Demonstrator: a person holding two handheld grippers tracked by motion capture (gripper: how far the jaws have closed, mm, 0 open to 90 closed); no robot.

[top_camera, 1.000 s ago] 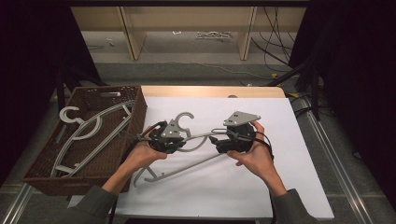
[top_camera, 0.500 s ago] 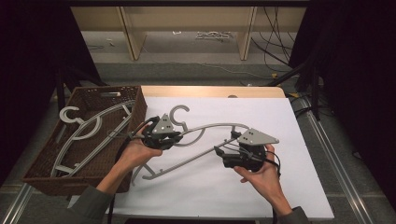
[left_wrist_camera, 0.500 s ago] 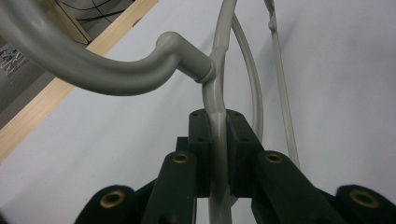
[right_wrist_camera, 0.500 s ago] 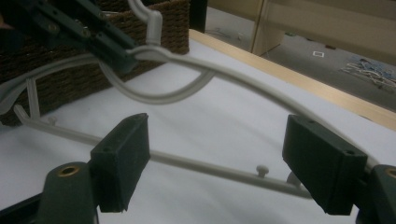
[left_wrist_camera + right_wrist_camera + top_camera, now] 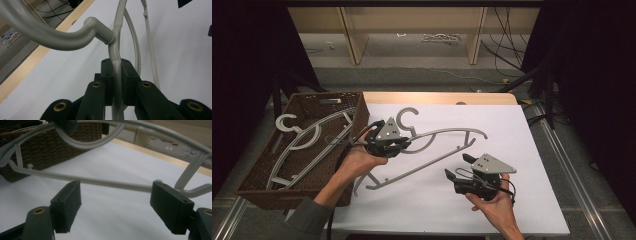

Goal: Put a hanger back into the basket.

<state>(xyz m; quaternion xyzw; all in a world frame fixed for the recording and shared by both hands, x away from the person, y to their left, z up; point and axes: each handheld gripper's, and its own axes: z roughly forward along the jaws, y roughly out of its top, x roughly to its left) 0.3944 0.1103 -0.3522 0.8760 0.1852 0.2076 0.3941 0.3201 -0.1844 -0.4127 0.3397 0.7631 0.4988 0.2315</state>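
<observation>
Left gripper (image 5: 399, 145) clamped tight on the neck of the grey hanger (image 5: 437, 150), just below its hook, holding it over the white sheet (image 5: 512, 130) beside the wicker basket (image 5: 257, 187). Right gripper (image 5: 457, 167) spread wide, gripping nothing, near the hanger's lower bar. Probably lifted at the hook end, though hard to judge from above.

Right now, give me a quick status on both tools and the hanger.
Left tool shut on grey hanger near its hook. Right tool open, off the hanger. Wicker basket beside it holds another hanger. Nothing blocking.
</observation>
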